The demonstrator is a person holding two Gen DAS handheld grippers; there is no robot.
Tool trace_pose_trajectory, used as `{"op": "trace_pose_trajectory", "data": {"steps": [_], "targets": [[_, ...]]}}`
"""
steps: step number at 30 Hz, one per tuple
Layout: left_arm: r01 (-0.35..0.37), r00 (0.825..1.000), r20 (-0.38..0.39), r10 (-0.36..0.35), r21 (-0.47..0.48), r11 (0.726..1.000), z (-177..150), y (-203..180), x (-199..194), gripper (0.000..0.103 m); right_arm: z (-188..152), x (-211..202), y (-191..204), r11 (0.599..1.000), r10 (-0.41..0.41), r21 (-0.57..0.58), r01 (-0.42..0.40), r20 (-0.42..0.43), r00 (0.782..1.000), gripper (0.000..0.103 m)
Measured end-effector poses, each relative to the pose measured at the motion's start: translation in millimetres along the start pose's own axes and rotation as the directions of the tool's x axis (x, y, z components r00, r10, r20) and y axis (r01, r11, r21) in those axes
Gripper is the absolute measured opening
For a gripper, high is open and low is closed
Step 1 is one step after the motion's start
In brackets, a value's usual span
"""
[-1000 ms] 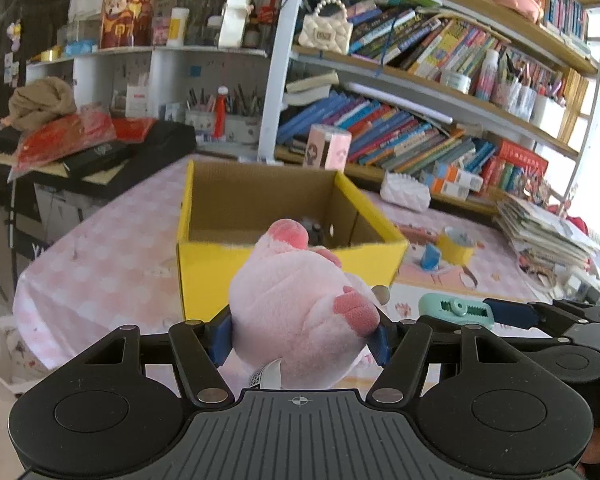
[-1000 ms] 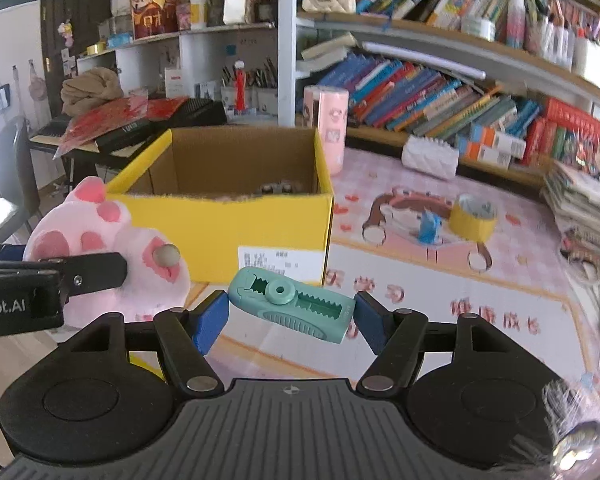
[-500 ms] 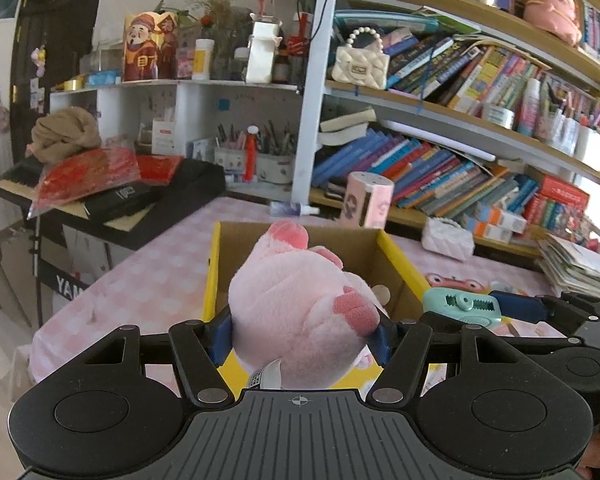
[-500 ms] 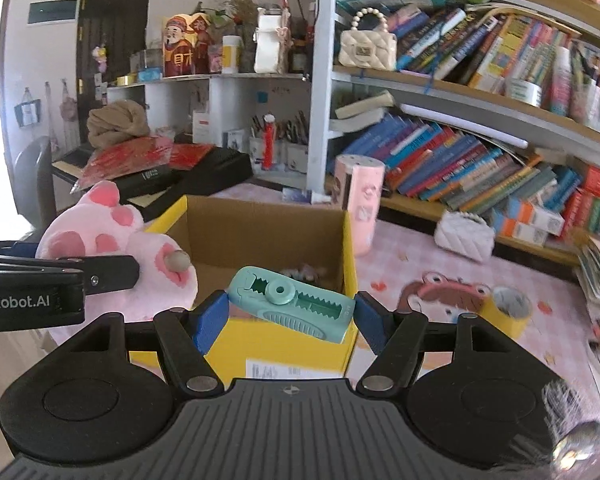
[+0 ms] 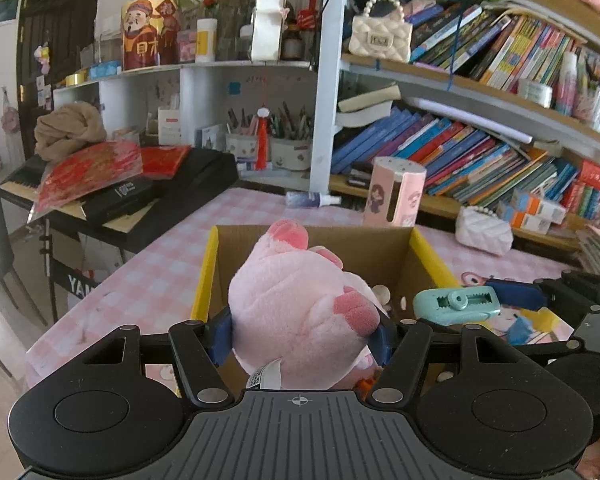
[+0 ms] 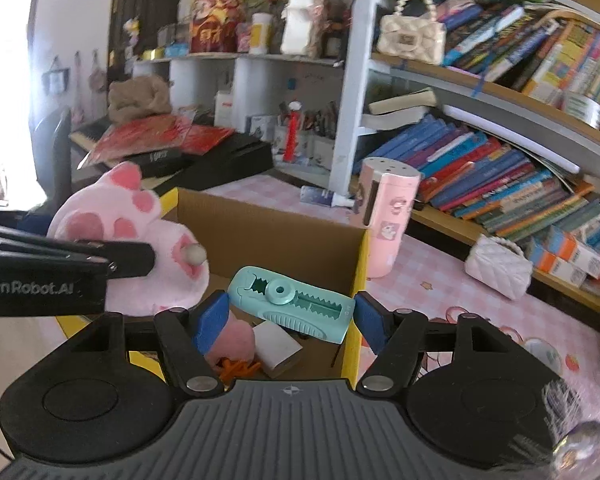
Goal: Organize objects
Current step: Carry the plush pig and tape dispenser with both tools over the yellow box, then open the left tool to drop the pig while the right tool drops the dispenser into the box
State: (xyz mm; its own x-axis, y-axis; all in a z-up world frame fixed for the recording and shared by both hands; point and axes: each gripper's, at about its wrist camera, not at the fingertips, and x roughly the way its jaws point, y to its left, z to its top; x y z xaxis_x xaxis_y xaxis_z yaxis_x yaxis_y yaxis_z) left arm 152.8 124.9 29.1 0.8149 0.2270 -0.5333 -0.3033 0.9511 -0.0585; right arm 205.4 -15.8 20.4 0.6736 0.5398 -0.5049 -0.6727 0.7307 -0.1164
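Pink plush toy (image 5: 296,312) being pinched in left gripper (image 5: 302,330) jaws, teal clip (image 6: 292,300) in right gripper (image 6: 290,314) jaws; both hovering over yellow box (image 6: 358,280), likely for dropping in.

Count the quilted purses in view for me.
2: a cream purse with a pearl handle on the upper bookshelf, and a white purse on the table by the lower books. Others may be hidden.
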Motion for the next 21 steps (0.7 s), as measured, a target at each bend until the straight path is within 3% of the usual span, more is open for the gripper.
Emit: {"op": "trace_pose_trajectory", "data": {"steps": [10, 21], "targets": [[-0.047, 0.995, -0.092, 0.05, 0.031, 0.998, -3.0, 0.3, 38.0, 0.066, -0.9, 48.5, 9.7, 0.977, 0.083, -0.185, -0.108, -0.138, 0.987, 0.067], [-0.079, 0.985, -0.146, 0.086, 0.058, 0.995, -9.6, 1.1, 53.3, 0.068, 0.7, 71.5, 4.1, 0.977, 0.162, -0.102, -0.19, -0.233, 0.959, 0.067]]}}
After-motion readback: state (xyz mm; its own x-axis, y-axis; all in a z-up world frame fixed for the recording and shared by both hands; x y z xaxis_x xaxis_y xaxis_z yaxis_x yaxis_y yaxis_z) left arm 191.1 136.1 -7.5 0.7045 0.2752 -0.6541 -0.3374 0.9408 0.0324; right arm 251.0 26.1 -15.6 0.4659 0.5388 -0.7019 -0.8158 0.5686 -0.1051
